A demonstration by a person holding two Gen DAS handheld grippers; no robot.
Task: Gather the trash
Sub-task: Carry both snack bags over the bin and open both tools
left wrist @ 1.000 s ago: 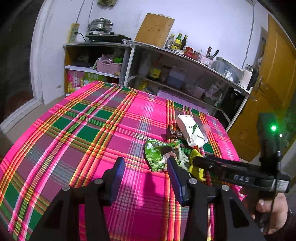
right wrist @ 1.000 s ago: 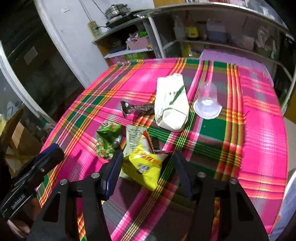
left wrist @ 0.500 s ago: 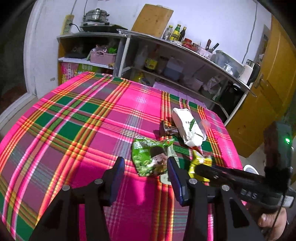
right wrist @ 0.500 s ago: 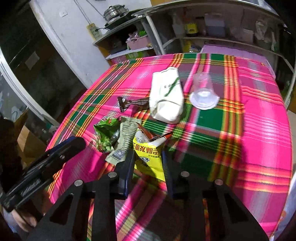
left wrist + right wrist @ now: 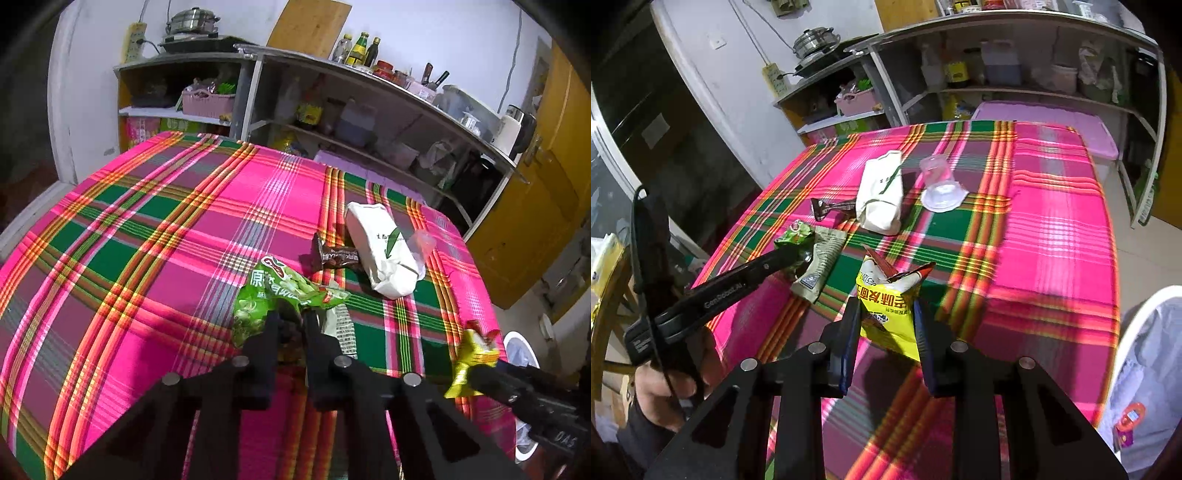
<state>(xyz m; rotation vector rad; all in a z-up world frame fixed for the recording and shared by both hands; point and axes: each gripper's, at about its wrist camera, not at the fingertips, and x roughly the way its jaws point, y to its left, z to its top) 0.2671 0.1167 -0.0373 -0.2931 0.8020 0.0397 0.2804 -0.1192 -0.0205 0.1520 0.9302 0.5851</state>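
Observation:
My left gripper (image 5: 290,319) is shut on the crumpled green snack wrapper (image 5: 273,291) on the plaid tablecloth (image 5: 147,229); it shows from the side in the right wrist view (image 5: 798,254). My right gripper (image 5: 886,314) is shut on the yellow snack bag (image 5: 892,310) and holds it lifted above the cloth; it also shows in the left wrist view (image 5: 472,356). A pale green-grey sachet (image 5: 822,264), a brown candy wrapper (image 5: 334,254), a white paper bag (image 5: 382,249) and a clear plastic cup (image 5: 940,181) lie on the cloth.
A white bin (image 5: 521,354) with a liner stands on the floor past the table's right edge and shows in the right wrist view (image 5: 1145,369). Shelves (image 5: 351,122) with kitchenware line the back wall. A yellow door (image 5: 546,192) is at the right.
My left gripper moved in and closed on the green wrapper. My right gripper closed on the yellow bag and lifted it off the cloth toward the right edge.

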